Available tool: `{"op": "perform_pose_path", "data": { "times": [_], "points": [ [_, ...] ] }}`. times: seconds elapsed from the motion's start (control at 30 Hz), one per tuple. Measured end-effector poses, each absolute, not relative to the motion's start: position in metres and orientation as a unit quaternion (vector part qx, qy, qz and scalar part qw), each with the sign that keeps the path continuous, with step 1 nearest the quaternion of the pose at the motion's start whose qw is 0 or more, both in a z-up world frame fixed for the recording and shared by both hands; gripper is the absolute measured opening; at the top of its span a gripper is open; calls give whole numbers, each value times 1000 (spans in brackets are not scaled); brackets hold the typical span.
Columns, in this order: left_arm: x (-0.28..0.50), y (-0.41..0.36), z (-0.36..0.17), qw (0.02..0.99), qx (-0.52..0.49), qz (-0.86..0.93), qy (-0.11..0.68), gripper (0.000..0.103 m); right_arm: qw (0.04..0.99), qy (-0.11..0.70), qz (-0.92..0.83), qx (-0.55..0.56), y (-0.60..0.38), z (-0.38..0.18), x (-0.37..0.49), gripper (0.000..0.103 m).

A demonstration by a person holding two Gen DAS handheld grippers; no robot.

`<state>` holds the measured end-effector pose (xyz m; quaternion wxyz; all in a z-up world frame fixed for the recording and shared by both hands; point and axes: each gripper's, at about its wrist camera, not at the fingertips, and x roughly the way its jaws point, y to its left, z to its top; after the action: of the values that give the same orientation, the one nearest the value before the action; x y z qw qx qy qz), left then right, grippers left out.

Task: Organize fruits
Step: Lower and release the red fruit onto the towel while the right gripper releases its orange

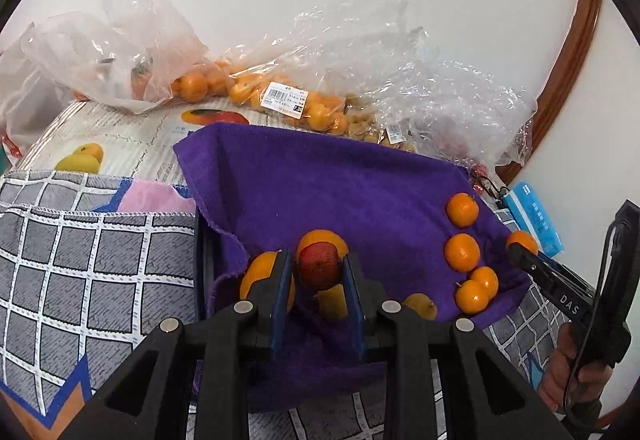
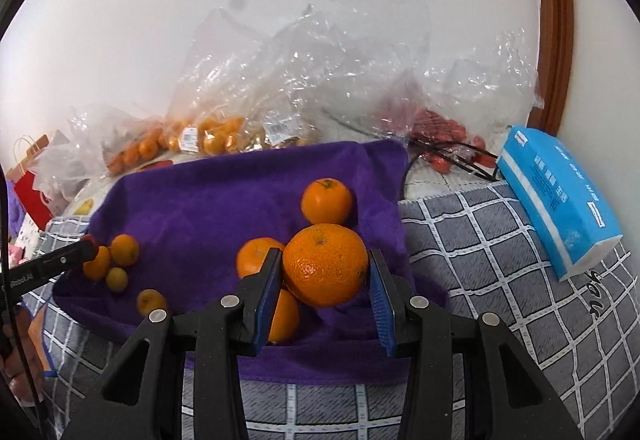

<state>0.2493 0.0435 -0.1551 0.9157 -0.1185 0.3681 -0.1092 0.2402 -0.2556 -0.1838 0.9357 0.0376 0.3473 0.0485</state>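
Observation:
A purple towel (image 1: pixel 320 180) (image 2: pixel 200 200) is spread over the table. My left gripper (image 1: pixel 318 260) is shut on a small red fruit (image 1: pixel 320 268), just above the towel's near left part. An orange (image 1: pixel 260 276), a second orange (image 1: pixel 322 238) and a yellow fruit (image 1: pixel 332 300) lie around it. Several mandarins (image 1: pixel 462 252) sit in a group on the towel's right side. My right gripper (image 2: pixel 325 254) is shut on a large orange (image 2: pixel 324 264), above three oranges (image 2: pixel 326 200) on the towel. The left gripper's tip (image 2: pixel 86 246) shows at that view's left, beside small fruits (image 2: pixel 124 250).
Clear plastic bags of mandarins (image 1: pixel 248 88) (image 2: pixel 212 136) and red fruits (image 2: pixel 436 132) lie behind the towel against the wall. A blue tissue pack (image 2: pixel 556 196) rests on the grey checked cloth (image 2: pixel 480 240) at right. A printed fruit sheet (image 1: pixel 132 136) lies at back left.

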Motion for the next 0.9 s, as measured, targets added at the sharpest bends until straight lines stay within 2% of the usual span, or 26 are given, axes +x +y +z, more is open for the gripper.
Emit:
{"op": "perform_pose_path", "data": {
  "times": [0.73,0.9],
  "points": [
    [243,18,-165,919,-58,-103,377,26,927,367,58,40,-254,-203,248,42],
    [237,16,-160,927,-47,-92,360,37,932,356,61,32,-252,-197,242,52]
  ]
}}
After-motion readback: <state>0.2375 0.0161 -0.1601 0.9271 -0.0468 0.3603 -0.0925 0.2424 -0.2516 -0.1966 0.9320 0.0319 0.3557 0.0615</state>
